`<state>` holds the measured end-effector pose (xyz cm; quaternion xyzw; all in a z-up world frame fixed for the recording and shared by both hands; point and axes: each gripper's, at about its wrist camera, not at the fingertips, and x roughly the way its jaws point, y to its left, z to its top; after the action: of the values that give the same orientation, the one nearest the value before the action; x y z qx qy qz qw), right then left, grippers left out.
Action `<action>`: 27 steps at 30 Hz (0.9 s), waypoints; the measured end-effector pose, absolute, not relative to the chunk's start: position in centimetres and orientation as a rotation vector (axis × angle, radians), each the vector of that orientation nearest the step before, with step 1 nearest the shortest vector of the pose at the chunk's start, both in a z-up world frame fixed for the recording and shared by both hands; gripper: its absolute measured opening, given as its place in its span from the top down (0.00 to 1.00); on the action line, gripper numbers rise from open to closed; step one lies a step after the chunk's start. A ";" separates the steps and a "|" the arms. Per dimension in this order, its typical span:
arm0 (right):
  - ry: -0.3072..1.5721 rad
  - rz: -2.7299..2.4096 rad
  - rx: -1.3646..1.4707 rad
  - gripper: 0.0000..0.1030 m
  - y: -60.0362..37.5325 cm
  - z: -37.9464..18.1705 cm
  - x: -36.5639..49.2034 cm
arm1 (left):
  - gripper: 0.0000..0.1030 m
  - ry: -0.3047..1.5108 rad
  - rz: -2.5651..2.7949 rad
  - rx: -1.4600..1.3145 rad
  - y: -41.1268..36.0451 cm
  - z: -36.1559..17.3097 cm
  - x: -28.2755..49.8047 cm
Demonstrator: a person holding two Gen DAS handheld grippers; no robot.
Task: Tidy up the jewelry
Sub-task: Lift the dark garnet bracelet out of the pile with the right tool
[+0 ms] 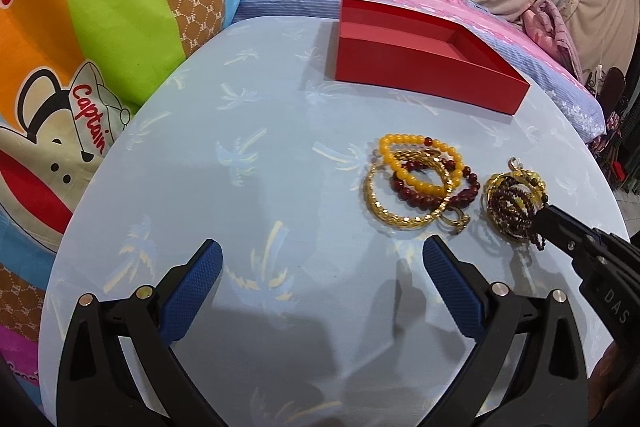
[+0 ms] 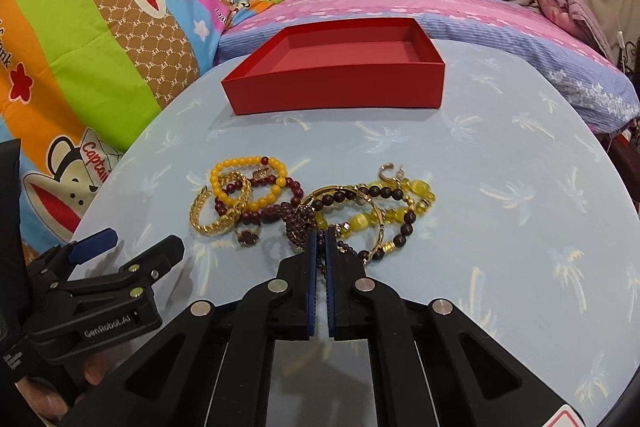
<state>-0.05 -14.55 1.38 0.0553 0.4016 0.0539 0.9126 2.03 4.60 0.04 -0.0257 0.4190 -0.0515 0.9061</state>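
Observation:
An open red box (image 1: 420, 67) (image 2: 340, 83) stands at the far side of the round blue table (image 1: 260, 167) (image 2: 500, 207). Two heaps of jewelry lie nearer. One has a yellow bead bracelet (image 1: 404, 163) (image 2: 240, 179), a dark red bead bracelet (image 1: 464, 193) and a gold bangle (image 1: 384, 213) (image 2: 212, 223). The other mixes dark beads, yellow glass beads (image 2: 400, 203) and a gold bangle. My right gripper (image 2: 321, 233) (image 1: 540, 219) is shut on a strand of small dark beads (image 2: 298, 227) at that heap's near edge. My left gripper (image 1: 322, 249) (image 2: 136, 243) hovers open over bare cloth, left of the heaps.
A gold ring with a dark stone (image 2: 246, 237) lies by the first heap. Bright cartoon pillows (image 1: 100, 47) crowd the table's left edge. A pink and blue bed cover (image 2: 440, 11) runs behind the box. A person's hand (image 2: 44, 391) holds the left gripper.

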 end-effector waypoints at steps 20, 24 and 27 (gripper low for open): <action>0.818 0.222 0.192 0.96 -15.2 3.2 -4.8 | 0.07 0.879 -0.160 -0.040 2.4 -0.1 1.1; 0.809 0.206 0.201 0.96 -15.9 3.5 -5.0 | 0.07 0.881 -0.159 -0.039 2.3 -0.2 1.0; 0.821 0.188 0.207 0.96 -16.5 3.1 -5.2 | 0.07 0.882 -0.158 -0.037 2.3 -0.2 1.1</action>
<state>-5.24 -16.49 3.09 0.1004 0.3977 0.0911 0.9074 1.05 2.30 -0.17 -0.0178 0.4263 -0.0765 0.9012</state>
